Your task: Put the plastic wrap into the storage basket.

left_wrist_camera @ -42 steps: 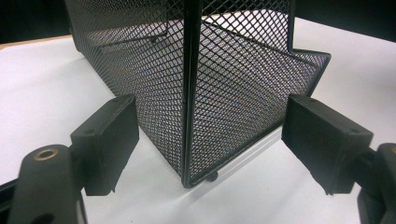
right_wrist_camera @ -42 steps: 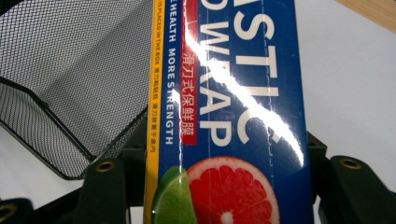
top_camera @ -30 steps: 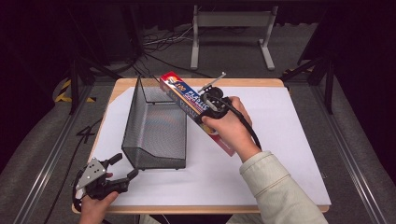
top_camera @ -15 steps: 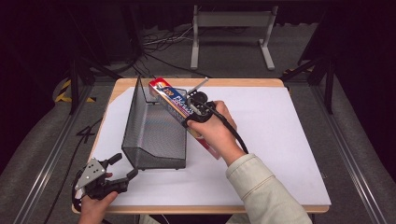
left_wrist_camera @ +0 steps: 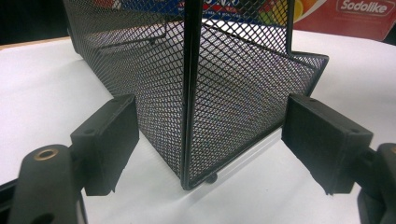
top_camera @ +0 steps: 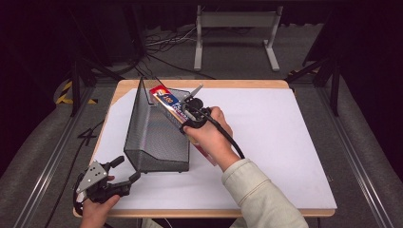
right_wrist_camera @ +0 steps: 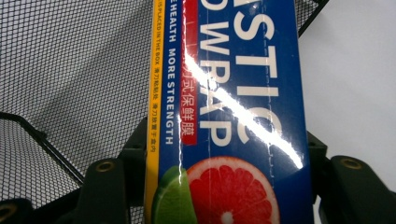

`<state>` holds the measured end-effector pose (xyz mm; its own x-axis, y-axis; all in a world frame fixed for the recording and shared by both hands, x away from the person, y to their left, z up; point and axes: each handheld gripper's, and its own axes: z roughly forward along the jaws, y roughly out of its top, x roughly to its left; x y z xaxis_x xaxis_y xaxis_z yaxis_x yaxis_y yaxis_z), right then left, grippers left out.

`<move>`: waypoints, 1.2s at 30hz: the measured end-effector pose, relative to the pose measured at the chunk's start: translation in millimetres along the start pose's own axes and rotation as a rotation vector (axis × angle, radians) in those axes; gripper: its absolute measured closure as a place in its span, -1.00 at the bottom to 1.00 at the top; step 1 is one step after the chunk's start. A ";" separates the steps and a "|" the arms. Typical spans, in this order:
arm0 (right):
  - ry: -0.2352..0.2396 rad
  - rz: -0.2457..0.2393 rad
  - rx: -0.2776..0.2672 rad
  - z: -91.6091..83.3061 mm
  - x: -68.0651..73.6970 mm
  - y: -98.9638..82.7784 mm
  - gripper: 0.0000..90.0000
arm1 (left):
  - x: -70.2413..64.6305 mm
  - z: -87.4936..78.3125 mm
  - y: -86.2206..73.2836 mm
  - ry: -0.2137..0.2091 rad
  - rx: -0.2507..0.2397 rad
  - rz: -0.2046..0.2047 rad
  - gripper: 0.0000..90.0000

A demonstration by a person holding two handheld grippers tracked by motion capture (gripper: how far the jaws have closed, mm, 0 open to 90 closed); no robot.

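Note:
A long blue and red plastic wrap box (top_camera: pixel 172 108) is tilted over the right wall of a black mesh basket (top_camera: pixel 154 128), its far end above the basket's back. My right gripper (top_camera: pixel 190 114) is shut on the plastic wrap box (right_wrist_camera: pixel 229 130), jaws pressing both long sides. My left gripper (top_camera: pixel 124 170) is open near the table's front left corner, just short of the basket's near corner. In the left gripper view that mesh basket (left_wrist_camera: pixel 210 88) corner stands between the two spread pads (left_wrist_camera: pixel 109 142), apart from both.
A white sheet (top_camera: pixel 285 142) covers the wooden table (top_camera: pixel 237 84). To the right of the basket the sheet lies bare. Beyond the table's far edge stand a metal frame (top_camera: pixel 235 28) and floor cables (top_camera: pixel 161 47).
My right gripper has carried the plastic wrap box leftward, from beside the basket to over its right wall. The left gripper has stayed put.

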<state>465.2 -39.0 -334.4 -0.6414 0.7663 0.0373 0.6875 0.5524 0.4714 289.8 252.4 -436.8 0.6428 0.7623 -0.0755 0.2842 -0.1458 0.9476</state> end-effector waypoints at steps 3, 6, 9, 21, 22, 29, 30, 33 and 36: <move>-0.006 0.007 0.013 4.3 1.2 1.4 -0.09 | 0.2 0.0 0.0 0.000 0.001 0.002 -0.56; -0.005 0.022 0.037 8.0 2.8 2.6 -0.09 | 0.4 0.0 -0.2 -0.001 0.000 -0.001 -0.56; -0.004 0.023 0.054 11.8 4.1 3.9 -0.09 | 0.4 0.0 -0.1 -0.001 -0.003 0.000 -0.56; -0.003 0.026 0.114 20.5 6.4 11.7 -0.10 | 0.6 -0.9 0.0 -0.002 -0.005 -0.002 -0.56; -0.002 0.029 0.116 21.2 7.0 12.3 -0.10 | 0.6 -0.9 0.0 -0.002 -0.005 -0.003 -0.56; -0.028 0.027 0.130 24.1 10.7 17.3 -0.10 | 0.0 -0.8 0.0 -0.002 -0.005 -0.005 -0.56; -0.028 0.027 0.130 24.1 10.7 17.3 -0.10 | 0.0 -0.8 0.0 -0.002 -0.005 -0.005 -0.56; -0.025 0.041 0.135 24.9 10.3 19.5 -0.11 | -0.3 -0.5 -0.3 -0.002 -0.003 -0.004 -0.56; -0.027 0.048 0.137 26.0 9.4 21.3 -0.11 | -0.7 -0.3 -0.4 -0.004 -0.001 -0.002 -0.56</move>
<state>482.6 -11.5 -346.9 -0.5983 0.8006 0.0321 0.7583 0.5529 0.3453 289.1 252.1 -437.0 0.6446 0.7605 -0.0790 0.2849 -0.1430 0.9478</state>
